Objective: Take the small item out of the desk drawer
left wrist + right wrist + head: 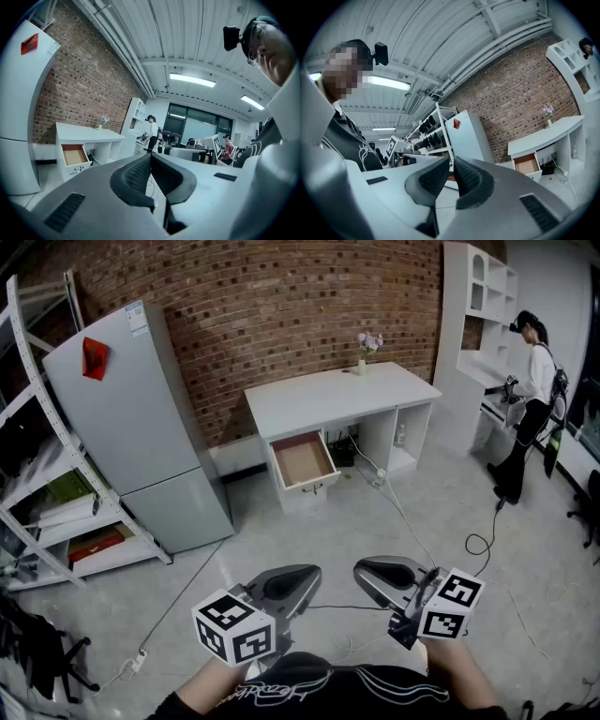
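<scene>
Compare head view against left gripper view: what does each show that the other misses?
Head view only: the right gripper and the marker cubes on both grippers.
Left gripper view only: ceiling lights, dark windows, a person in red at the far desks.
Both: the left gripper, shut and empty, the fridge, brick wall, white desk with its open drawer, and a person at the white bookcase.

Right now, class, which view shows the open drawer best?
Head view: it looks down into the drawer, showing its whole brown floor. Both gripper views show the drawer small, far off and at a slant.
</scene>
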